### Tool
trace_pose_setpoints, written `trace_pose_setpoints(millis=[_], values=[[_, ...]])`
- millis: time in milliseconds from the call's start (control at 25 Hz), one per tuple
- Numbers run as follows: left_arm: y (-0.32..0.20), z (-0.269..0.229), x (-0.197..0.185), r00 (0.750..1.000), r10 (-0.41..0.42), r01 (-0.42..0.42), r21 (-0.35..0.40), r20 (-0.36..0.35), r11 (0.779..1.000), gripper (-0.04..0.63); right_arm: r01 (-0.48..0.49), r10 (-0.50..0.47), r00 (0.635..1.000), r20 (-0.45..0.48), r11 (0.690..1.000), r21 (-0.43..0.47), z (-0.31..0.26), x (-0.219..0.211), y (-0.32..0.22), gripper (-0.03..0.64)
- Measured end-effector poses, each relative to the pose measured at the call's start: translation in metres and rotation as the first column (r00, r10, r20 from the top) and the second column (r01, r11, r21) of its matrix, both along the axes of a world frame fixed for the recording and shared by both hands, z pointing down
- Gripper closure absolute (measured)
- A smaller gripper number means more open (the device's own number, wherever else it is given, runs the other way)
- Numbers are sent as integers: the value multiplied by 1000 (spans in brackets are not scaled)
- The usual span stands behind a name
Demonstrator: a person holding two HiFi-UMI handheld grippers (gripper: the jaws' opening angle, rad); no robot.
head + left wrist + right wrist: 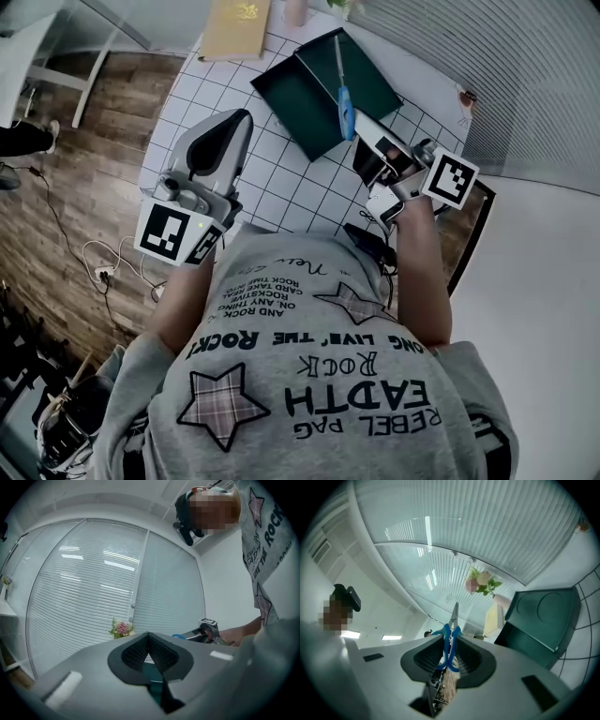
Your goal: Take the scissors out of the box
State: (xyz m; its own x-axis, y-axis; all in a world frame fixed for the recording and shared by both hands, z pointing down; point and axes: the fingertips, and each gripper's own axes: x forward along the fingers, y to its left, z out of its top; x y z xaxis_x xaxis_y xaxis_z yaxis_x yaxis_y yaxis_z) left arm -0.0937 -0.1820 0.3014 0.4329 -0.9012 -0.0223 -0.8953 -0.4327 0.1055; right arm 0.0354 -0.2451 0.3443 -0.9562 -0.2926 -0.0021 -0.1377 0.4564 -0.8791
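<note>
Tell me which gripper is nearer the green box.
Right. The right gripper, clamped on the scissors, is at the near right edge of the box, blades over it; the left gripper is off to its left over the table.

You are standing at a white counter (pixel 281 183) ruled with a grid of dark lines. A dark green box (pixel 300 103) is lying open on it, its two halves side by side, and a flat tan pad (pixel 234 28) is resting near the far edge.
</note>
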Motion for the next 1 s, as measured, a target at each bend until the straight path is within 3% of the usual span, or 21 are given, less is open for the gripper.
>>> trace_pose_setpoints(millis=[400,1000], values=[[-2,-17,5,1000,7,-8,42,14,999,586,-27,21,998,67,996,85,-47,12,8,528],[1,-27,2,1000,-8,7,64,11,998,586,-26,15,997,77,989,146,-69,12,19,528]])
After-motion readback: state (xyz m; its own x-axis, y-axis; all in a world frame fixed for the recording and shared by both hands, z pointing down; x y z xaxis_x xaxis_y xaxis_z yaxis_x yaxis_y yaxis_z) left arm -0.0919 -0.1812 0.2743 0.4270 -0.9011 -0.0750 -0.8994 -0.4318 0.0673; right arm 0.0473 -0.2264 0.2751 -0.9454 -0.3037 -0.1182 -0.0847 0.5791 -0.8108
